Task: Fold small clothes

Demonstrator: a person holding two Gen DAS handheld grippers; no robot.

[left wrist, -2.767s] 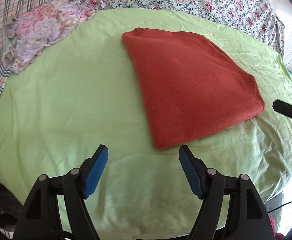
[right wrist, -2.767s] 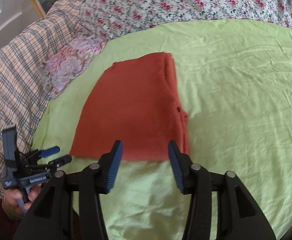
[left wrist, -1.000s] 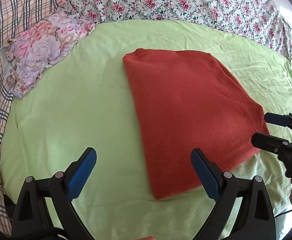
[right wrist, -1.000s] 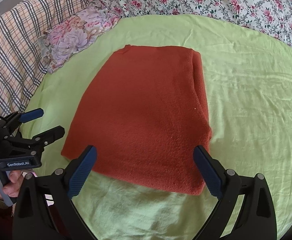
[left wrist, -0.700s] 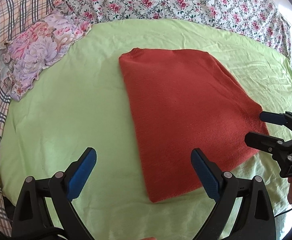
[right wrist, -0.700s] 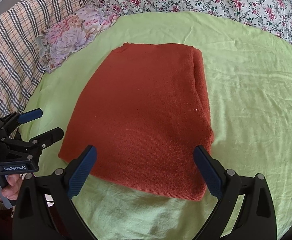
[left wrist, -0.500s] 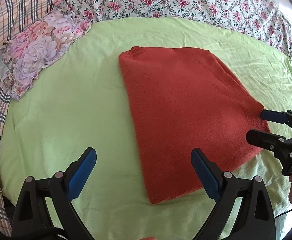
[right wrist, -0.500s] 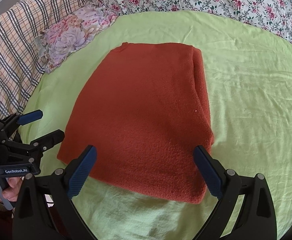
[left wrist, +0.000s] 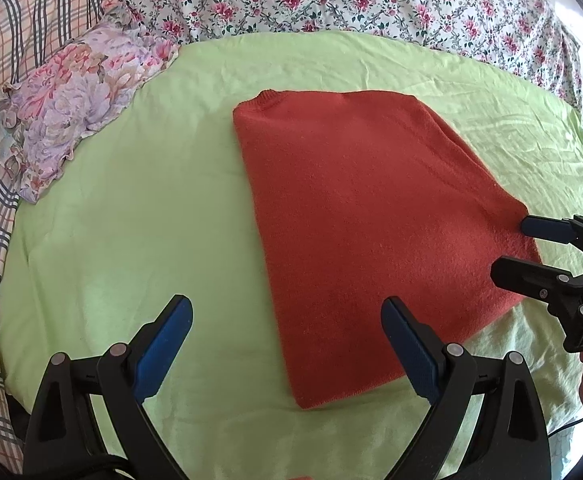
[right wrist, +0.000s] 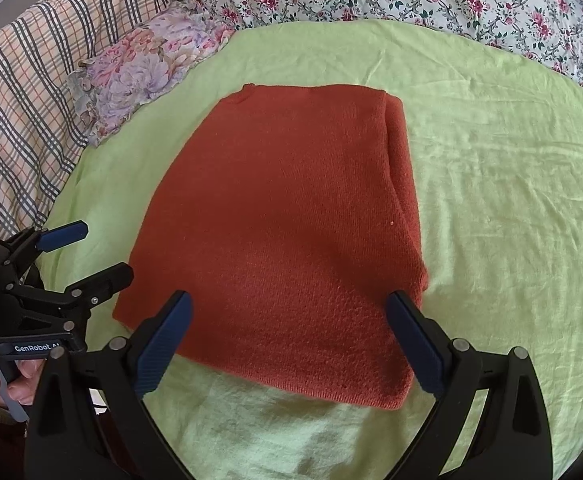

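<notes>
Rust-red knitted sweater (left wrist: 371,220), folded, flat on light-green sheet (left wrist: 131,220); left gripper (left wrist: 287,344) and right gripper (right wrist: 287,340) both spread wide, empty.

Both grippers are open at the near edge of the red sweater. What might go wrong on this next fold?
The red sweater is already folded into layers, showing along its right edge; the right gripper may pinch only the top layer. The left gripper straddles the near-left corner, partly over the green sheet, so it could grab sheet too.
</notes>
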